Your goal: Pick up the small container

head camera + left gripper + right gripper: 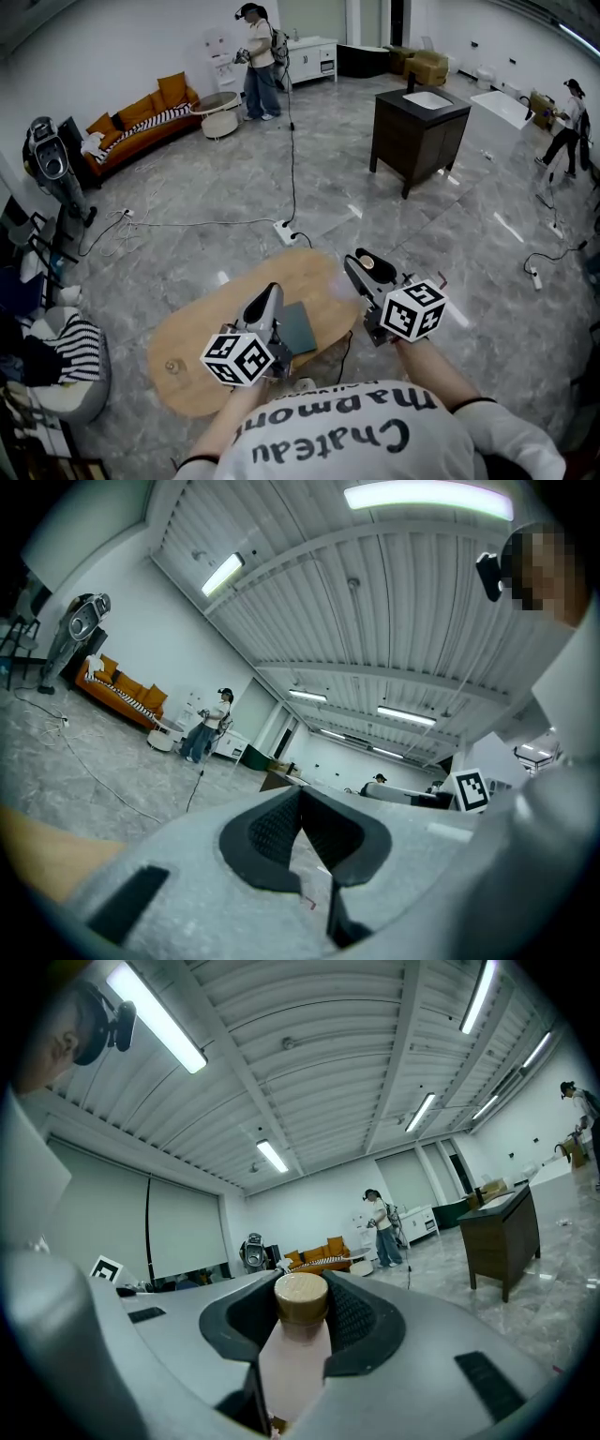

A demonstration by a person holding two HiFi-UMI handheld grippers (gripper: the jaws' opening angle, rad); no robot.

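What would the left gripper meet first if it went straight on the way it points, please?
Likely nothing near: beyond the left gripper lies only open grey marble floor; depth is unclear.

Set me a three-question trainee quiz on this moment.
1. True or false: the right gripper is empty.
2. What colour is the cap of the small container? A black, B tan, C blue.
3. Fill in: the left gripper has its jaws ____, with nothing between them.
Key: 1 false, its jaws are closed on the small container; 2 B; 3 together.
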